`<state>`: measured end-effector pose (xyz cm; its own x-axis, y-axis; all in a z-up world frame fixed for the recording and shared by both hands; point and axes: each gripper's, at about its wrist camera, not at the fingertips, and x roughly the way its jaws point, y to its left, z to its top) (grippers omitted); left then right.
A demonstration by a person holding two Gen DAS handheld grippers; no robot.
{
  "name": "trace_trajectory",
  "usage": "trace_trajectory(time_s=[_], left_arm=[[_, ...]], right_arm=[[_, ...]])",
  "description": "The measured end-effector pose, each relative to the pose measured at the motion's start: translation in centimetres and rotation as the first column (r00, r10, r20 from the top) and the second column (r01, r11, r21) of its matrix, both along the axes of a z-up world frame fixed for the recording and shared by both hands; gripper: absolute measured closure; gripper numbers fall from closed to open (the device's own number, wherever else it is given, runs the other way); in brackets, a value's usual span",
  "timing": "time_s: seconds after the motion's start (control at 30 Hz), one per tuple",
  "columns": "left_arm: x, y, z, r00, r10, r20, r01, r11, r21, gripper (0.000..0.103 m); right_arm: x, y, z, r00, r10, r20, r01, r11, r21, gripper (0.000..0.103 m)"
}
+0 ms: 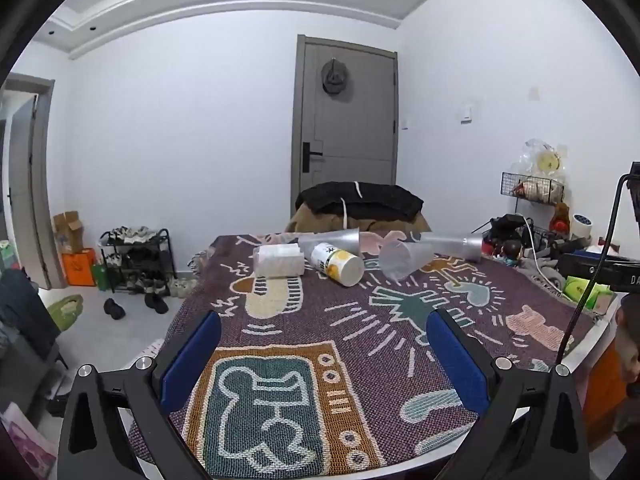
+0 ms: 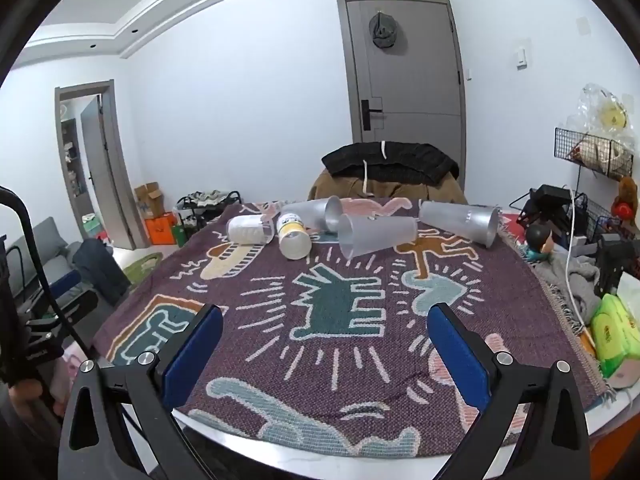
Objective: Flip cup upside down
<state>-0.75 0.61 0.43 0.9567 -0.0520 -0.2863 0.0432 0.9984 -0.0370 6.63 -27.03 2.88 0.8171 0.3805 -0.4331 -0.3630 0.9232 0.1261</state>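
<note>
Both grippers, left gripper [image 1: 323, 344] and right gripper [image 2: 325, 340], hover jaws wide apart, holding nothing, over the near table edge [image 2: 360, 465]. Bare patterned cloth [image 2: 340, 280] ahead; frosted cup [image 2: 374, 236] lies sideways far across, among toppled cups.

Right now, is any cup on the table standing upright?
No: in the right wrist view the frosted cups and the yellow-labelled cup all lie on their sides on the patterned cloth.

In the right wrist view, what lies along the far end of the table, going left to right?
White ribbed cup → yellow-labelled cup → frosted cup → silver-rimmed cup, all on their sides.
</note>
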Motion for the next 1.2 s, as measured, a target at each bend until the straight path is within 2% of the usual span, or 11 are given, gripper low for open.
trace_trajectory(time_s=[0.33, 0.77, 1.2], left_arm=[[-0.08, -0.64, 0.02, 1.0, 0.012, 0.002, -0.012, 0.999, 0.043, 0.0], [0.08, -0.06, -0.09, 1.0, 0.01, -0.009, -0.01, 1.0, 0.0, 0.0], [0.0, 0.06, 0.14, 1.0, 0.023, 0.0, -0.023, 1.0, 0.012, 0.0]], right_arm=[[-0.4, -0.02, 0.02, 1.0, 0.005, 0.029, -0.005, 1.0, 0.012, 0.0], [-0.25, 0.23, -0.07, 1.0, 0.015, 0.019, -0.015, 1.0, -0.001, 0.0], [-0.42, 0.52, -0.36, 0.999, 0.031, 0.015, -0.03, 0.999, -0.011, 0.0]])
